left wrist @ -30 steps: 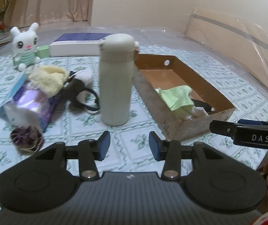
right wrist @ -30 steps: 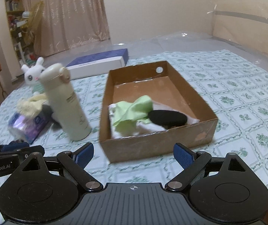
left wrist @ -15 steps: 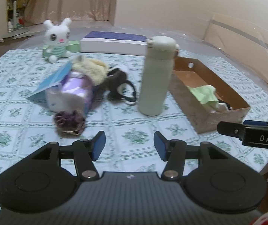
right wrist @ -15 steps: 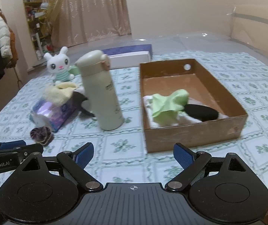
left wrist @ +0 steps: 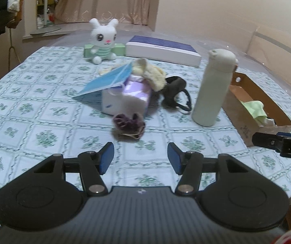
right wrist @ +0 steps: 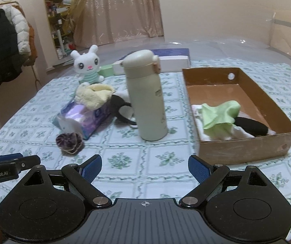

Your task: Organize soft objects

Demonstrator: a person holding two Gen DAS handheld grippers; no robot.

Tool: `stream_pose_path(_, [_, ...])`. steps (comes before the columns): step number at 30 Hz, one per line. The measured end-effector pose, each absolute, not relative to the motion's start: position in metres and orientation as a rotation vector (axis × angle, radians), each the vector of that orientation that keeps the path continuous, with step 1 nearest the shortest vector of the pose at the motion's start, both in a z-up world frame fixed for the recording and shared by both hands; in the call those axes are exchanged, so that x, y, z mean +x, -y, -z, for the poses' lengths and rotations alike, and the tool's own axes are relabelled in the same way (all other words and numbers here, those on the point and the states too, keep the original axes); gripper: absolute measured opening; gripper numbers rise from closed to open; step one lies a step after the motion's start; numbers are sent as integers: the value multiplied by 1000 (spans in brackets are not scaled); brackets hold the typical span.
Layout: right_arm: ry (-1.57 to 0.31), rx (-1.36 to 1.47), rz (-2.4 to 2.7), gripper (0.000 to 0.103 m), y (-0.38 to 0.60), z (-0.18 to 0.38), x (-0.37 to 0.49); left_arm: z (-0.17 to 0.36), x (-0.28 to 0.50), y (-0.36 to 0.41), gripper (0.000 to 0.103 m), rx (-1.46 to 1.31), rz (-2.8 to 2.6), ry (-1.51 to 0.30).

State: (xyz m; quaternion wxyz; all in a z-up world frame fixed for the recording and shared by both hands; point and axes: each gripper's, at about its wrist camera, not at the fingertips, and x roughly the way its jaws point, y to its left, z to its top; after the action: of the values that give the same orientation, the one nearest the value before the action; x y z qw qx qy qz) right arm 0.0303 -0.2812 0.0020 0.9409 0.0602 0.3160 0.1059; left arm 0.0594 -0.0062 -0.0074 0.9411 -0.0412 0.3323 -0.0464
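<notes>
The left gripper [left wrist: 140, 155] hovered above the patterned tablecloth [left wrist: 43, 122] with its jaws apart and nothing between them — the purple scrunchie [left wrist: 128, 125] lay just ahead of it, close to the tissue pack [left wrist: 125, 99]. The right gripper [right wrist: 144, 167] was spread wide and empty too. A cream fuzzy sock [right wrist: 93, 95] rested on the tissue pack, and a black strap item [left wrist: 174, 89] lay beside the beige bottle [right wrist: 147, 95]. In the cardboard box [right wrist: 245, 148] — right of the bottle — sat a green cloth [right wrist: 218, 116] and a black pad [right wrist: 251, 127].
</notes>
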Motion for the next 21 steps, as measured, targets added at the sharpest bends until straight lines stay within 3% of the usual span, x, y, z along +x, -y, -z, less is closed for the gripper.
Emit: stream_pose_path(21, [-627,30,-362,91,223,-1,41,16,63,-45,54,-57,56,-670])
